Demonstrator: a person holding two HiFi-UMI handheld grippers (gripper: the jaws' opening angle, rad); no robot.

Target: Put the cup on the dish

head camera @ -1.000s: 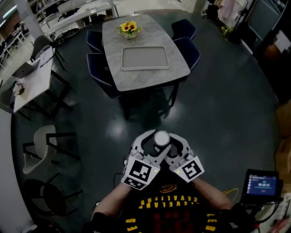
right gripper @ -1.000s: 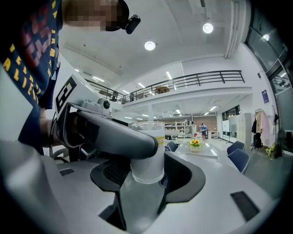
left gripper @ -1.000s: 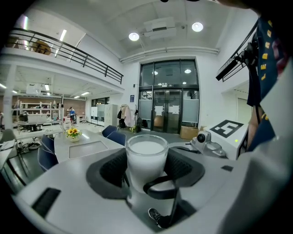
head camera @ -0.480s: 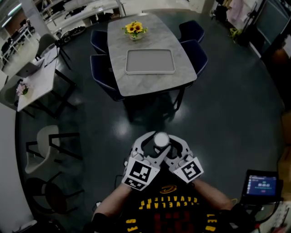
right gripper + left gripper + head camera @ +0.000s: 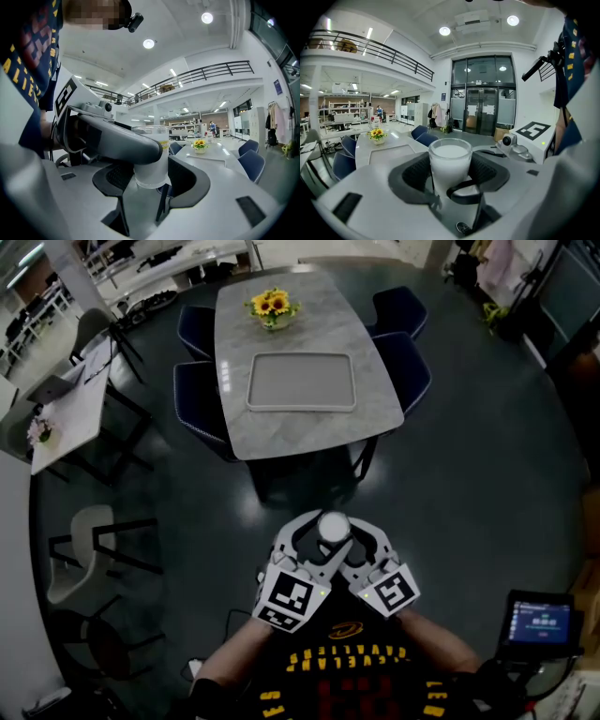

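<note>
- Far left: a side desk [image 5: 66, 418] and a white chair [image 5: 89, 531] stand well apart from the action. They play no part in the task.
- Centre, far side: a grey worktop [image 5: 234, 334] with dark blue chairs [image 5: 398, 348] tucked in around it. A pot of yellow flowers [image 5: 269, 306] sits at its far end.
- Mid-worktop: a flat rectangular dish [image 5: 300, 382], bare inside. This looks like the target, laid out in the open so a cup can come straight down onto it.
- Near, low in the head view: the person stands on the dark floor well short of the worktop, both tools held close to the body.
- Left gripper [image 5: 451, 171]: jaws clenched on the cup [image 5: 333, 526], one pad on each side of its lower wall.
- The cup is frosted white, upright, and carried in the air between the two tools. It is not yet anywhere near the dish.
- Right gripper [image 5: 152, 176]: jaws also grasping the cup, crossing the left pair. The doubled hold probably steadies it for the carry.
- Far right, low: a small lit screen [image 5: 539, 624] near the person's side.
- Judgement: this is the carry stage, with the walk to the worktop and the set-down both still to do.
</note>
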